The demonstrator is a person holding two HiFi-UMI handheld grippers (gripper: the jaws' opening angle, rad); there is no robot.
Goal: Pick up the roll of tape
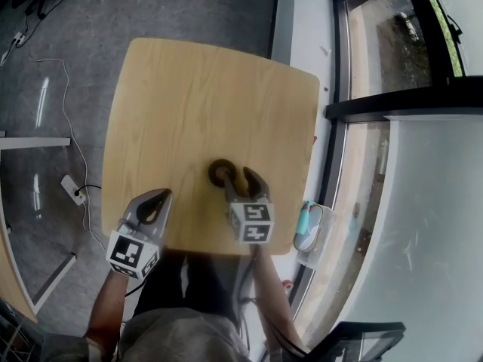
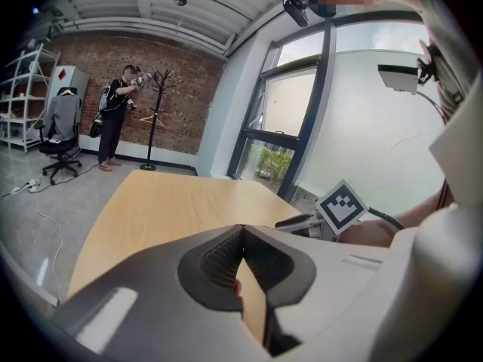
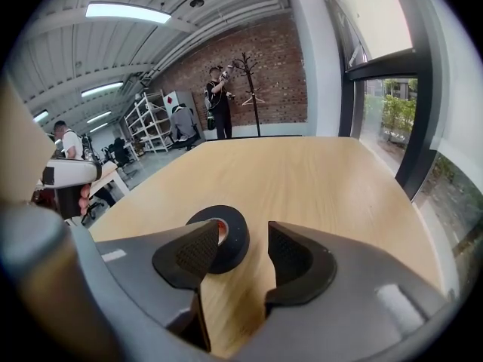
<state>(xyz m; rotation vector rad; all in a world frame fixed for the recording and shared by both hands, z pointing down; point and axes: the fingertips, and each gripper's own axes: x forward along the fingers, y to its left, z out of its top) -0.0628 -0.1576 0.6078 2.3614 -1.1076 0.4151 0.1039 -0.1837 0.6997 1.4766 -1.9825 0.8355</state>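
Lying flat on the wooden table (image 1: pixel 189 89), the roll of tape (image 3: pixel 226 240) sits just ahead of the right gripper (image 3: pixel 243 232), whose jaws stand released and apart. The left gripper (image 2: pixel 241 236) is clenched and empty.

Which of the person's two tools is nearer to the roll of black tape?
Right. The right tool, open, sits right at the roll of tape, one tip overlapping it. The left tool, shut, is well off to the roll's left, nearer the person.
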